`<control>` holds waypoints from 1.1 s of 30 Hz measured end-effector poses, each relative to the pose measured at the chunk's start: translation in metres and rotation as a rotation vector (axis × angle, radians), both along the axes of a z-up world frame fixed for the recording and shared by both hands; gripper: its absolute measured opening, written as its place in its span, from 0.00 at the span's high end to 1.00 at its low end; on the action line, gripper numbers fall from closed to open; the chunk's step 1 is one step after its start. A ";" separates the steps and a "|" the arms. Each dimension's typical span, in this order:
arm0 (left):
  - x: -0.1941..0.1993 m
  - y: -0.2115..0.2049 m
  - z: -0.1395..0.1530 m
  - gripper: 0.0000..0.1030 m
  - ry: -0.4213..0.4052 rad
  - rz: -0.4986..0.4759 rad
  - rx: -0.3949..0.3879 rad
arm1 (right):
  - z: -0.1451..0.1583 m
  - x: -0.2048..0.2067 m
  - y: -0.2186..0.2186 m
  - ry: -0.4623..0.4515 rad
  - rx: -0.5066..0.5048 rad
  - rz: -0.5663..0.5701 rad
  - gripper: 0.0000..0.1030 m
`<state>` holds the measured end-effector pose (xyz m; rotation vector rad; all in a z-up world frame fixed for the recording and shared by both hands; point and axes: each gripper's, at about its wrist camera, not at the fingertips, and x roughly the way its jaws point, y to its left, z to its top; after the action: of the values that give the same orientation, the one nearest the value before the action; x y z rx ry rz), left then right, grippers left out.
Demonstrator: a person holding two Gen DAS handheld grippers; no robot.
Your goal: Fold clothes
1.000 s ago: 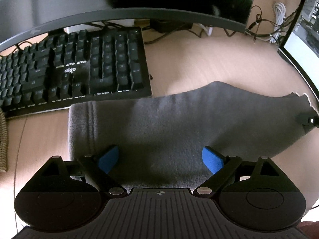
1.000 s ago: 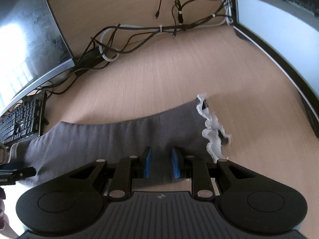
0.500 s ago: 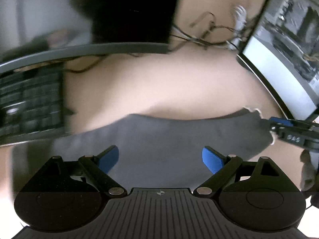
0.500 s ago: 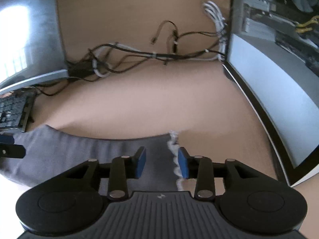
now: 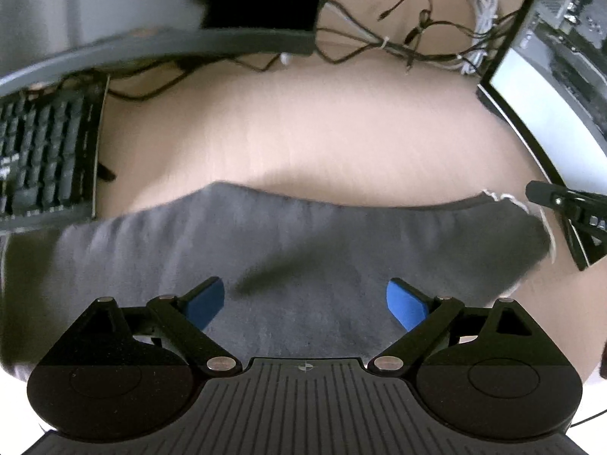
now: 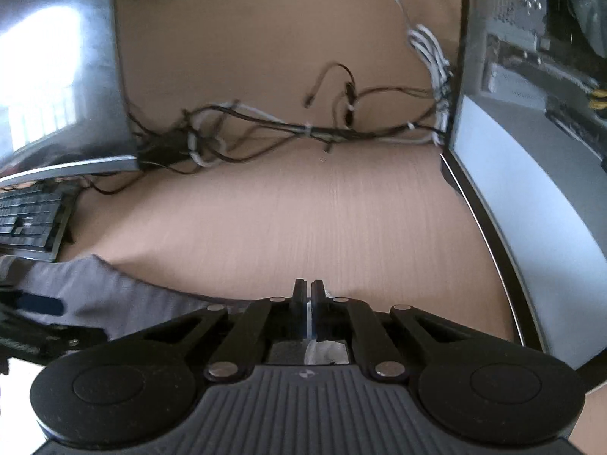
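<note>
A grey knitted garment (image 5: 303, 235) with a white lace edge (image 5: 508, 199) lies stretched across the wooden desk (image 5: 322, 132). My left gripper (image 5: 305, 299) hovers over its middle, open, with the blue pads (image 5: 206, 301) wide apart and nothing pinched. In the right wrist view my right gripper (image 6: 308, 295) is closing to a thin slit on the lace-trimmed end, and white lace (image 6: 322, 352) bunches behind the fingers. The grey garment (image 6: 114, 292) trails off to the left, where the left gripper's blue pad (image 6: 38, 303) shows. The right gripper's black fingers (image 5: 569, 208) show at the right in the left wrist view.
A black keyboard (image 5: 45, 159) lies at the left under a curved monitor edge (image 5: 151, 45). A tangle of cables (image 6: 284, 129) runs along the back of the desk. A computer case with a dark rim (image 6: 512, 208) stands along the right side.
My left gripper has slid right along the garment, still open. My right gripper widened, then clamped on the lace end and tilted up, so the cloth has left its view's centre.
</note>
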<state>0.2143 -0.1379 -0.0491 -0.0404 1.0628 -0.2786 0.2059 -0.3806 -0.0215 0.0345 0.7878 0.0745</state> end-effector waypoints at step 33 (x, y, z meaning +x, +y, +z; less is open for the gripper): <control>-0.002 0.004 -0.005 0.00 0.029 -0.047 -0.013 | -0.008 0.005 -0.005 0.001 0.041 -0.025 0.96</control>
<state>0.2125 -0.1341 -0.0537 -0.0314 1.0916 -0.3284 0.2112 -0.3861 -0.0291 0.0834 0.7865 0.0675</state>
